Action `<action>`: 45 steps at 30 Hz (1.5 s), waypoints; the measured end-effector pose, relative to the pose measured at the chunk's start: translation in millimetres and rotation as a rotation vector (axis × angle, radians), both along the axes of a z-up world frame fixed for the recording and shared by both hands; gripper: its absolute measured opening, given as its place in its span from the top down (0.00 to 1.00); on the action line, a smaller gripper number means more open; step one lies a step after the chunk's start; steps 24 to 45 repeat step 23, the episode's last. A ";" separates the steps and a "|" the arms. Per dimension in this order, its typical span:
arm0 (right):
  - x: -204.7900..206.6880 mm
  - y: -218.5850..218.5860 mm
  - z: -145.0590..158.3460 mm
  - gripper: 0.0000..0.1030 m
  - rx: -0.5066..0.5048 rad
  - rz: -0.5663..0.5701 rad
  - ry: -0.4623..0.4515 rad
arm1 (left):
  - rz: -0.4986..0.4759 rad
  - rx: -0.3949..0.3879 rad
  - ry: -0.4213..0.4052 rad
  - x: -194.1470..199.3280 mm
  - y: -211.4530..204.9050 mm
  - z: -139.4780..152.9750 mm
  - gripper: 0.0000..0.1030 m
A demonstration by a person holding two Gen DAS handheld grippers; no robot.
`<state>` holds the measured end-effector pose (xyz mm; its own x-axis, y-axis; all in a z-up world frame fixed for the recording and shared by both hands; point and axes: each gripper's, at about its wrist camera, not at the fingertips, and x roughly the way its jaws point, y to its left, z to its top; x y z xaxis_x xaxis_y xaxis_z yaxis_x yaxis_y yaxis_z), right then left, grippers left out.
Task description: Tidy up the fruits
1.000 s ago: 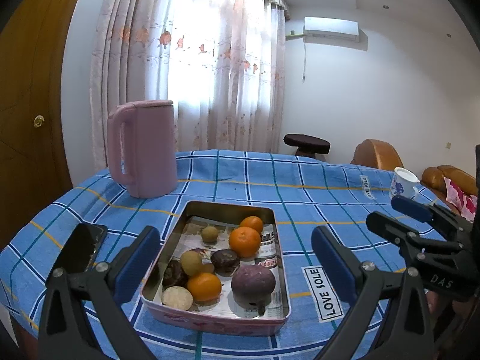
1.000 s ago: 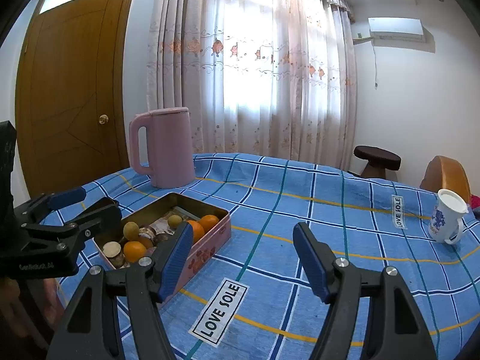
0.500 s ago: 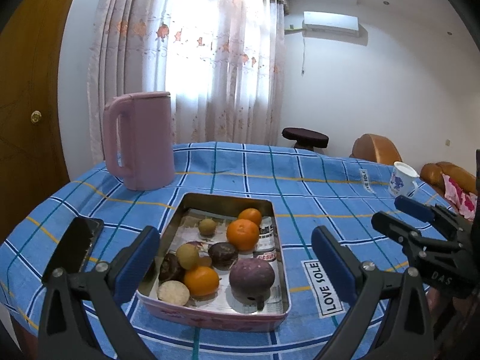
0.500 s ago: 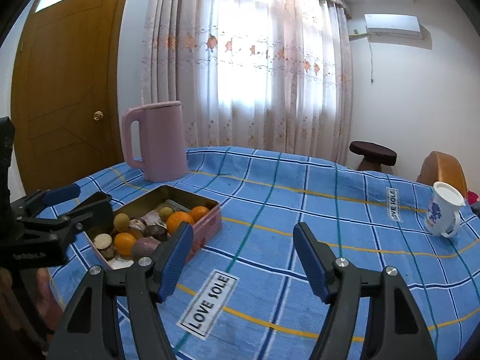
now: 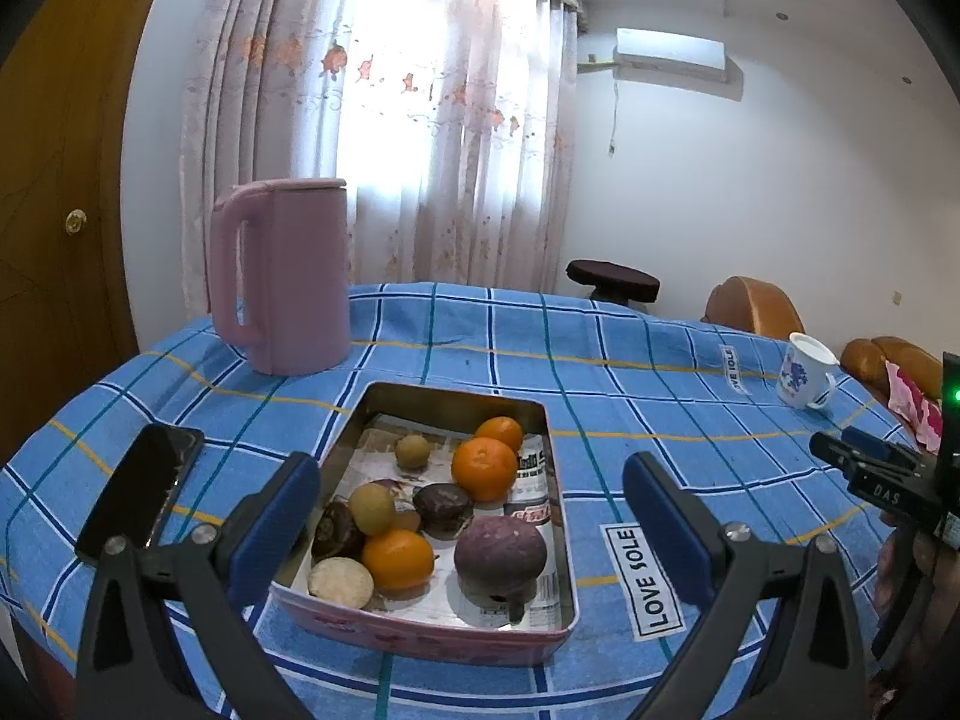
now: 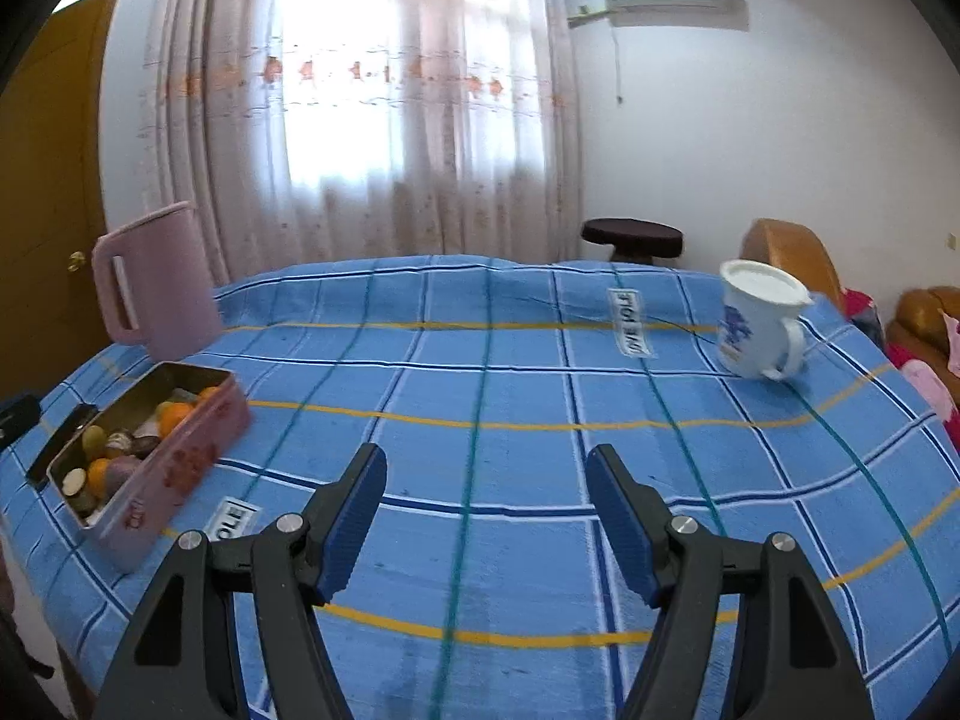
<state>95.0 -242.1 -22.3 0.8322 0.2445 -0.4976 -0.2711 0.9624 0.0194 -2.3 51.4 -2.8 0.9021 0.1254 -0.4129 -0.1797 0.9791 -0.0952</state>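
Left gripper (image 5: 471,504): fingers spread wide and released, nothing between them, hovering over the near end of the tin.
Right gripper (image 6: 486,510): fingers apart and released, only bare cloth between them, over the middle of the table; in the left view it shows at the far right edge.
Tin (image 5: 558,480): pink metal tray on the near left part of the table, lined with printed paper.
Fruits: 3 oranges (image 5: 483,469), a large purple fruit (image 5: 500,549) at the near right, small yellow-green and dark brown ones on the left side, all inside the tin.
Table (image 6: 510,372): covered by a blue checked cloth.
Pink jug (image 5: 282,276): upright, beyond the tin to the far left.
Mug (image 6: 759,321): white with a blue print, far right.
Phone (image 5: 141,492): dark, flat, just left of the tin.
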 end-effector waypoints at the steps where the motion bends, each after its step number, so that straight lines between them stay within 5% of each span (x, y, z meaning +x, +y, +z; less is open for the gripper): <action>1: -0.7 -0.4 -0.6 0.32 0.000 0.003 0.000 | -0.001 0.008 0.001 0.2 -1.4 0.1 0.00; 13: -15.7 33.8 -0.9 0.32 -0.077 0.107 -0.026 | 0.012 0.018 0.004 -0.9 -1.1 1.0 0.00; 45: -14.8 35.5 -6.9 0.32 -0.084 0.109 -0.013 | -0.013 0.026 -0.013 -1.0 -4.9 1.0 0.00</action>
